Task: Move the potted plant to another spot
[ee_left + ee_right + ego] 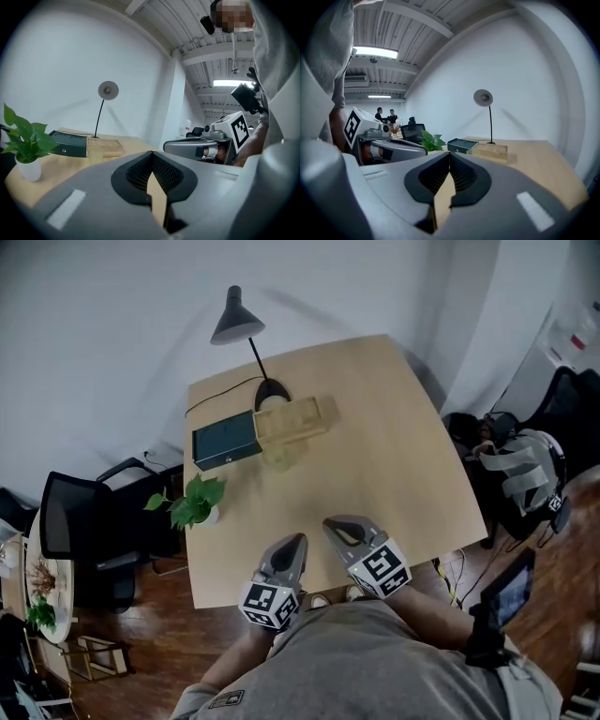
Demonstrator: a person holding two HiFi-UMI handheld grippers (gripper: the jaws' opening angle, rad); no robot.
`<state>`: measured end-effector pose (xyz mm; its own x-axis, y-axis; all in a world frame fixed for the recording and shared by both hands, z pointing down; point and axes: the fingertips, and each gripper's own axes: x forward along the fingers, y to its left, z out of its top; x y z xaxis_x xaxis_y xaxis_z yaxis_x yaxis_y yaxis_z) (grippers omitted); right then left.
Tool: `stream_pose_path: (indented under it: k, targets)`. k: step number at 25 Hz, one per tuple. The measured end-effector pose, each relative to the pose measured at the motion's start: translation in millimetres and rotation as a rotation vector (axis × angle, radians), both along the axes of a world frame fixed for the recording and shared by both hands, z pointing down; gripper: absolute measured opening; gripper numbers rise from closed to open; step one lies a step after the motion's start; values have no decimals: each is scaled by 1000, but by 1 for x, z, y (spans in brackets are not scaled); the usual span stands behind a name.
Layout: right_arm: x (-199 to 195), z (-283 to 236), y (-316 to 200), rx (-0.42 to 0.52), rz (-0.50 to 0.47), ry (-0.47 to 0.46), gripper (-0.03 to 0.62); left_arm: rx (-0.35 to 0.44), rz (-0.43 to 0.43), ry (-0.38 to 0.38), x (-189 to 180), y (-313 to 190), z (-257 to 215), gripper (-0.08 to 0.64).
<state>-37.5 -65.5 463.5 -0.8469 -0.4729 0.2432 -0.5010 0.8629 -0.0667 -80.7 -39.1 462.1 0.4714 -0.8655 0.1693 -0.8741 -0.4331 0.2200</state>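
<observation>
Grey two-jaw left gripper and right gripper hover over the light wooden table's near edge, jaws closed on nothing. Risk: the small white-potted green plant stands at the table's left rim, so jaws arriving shut, or gripping only leaves, could tip it off. It lies well apart, ahead and left of the left gripper.

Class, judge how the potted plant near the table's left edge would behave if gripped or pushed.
The potted plant probably tips easily: its leaves spread wider than the small white pot. They look soft, so grip the pot. It stands near the table edge, so a push could send it off.
</observation>
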Motion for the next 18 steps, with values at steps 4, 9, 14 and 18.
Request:
stream_pose_path:
  k: [4, 9, 14, 18]
  targets:
    - [-4, -6, 2, 15, 28, -8, 6, 7, 11, 23, 0, -4, -3, 0]
    - [-6, -3, 12, 17, 38, -4, 6, -2, 26, 31, 0, 1, 3, 0]
    - [-2, 3, 19, -8, 52, -14, 6, -11, 25, 36, 1, 11, 3, 0]
    - [-7, 6, 23, -14, 44, -17, 6, -13, 19, 32, -2, 16, 3, 0]
